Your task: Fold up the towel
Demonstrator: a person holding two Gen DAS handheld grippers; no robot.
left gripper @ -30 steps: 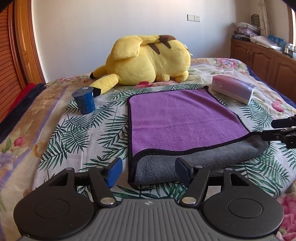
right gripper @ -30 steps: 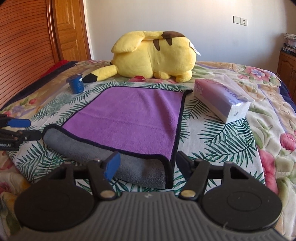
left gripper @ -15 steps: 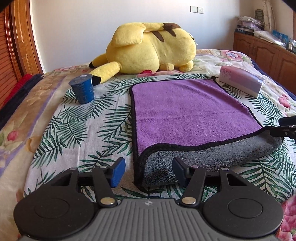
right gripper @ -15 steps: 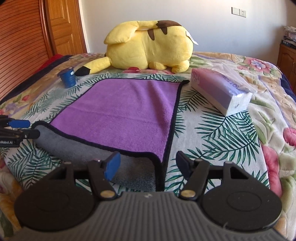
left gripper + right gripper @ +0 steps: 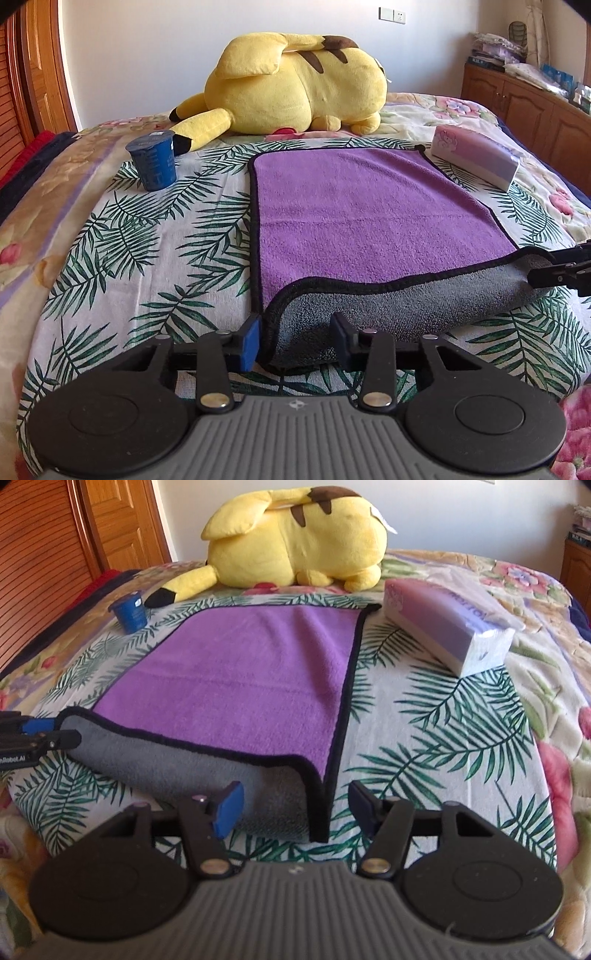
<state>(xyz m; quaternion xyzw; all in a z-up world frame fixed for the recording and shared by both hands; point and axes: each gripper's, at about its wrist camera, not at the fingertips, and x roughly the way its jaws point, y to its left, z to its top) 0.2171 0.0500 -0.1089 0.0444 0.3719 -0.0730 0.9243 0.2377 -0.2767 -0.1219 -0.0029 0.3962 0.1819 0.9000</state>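
A purple towel with black trim and a grey underside lies on the bed; its near edge is rolled over, showing grey. It also shows in the right wrist view. My left gripper is open, its fingers on either side of the towel's near left corner. My right gripper is open around the near right corner. Each gripper's tips show at the edge of the other view.
A yellow plush toy lies beyond the towel. A blue cup stands to the far left, a tissue pack to the far right. A wooden cabinet is at right, a wooden door at left.
Both grippers moved forward and lower to the towel's near corners. The left jaws narrowed slightly. The towel has not moved.
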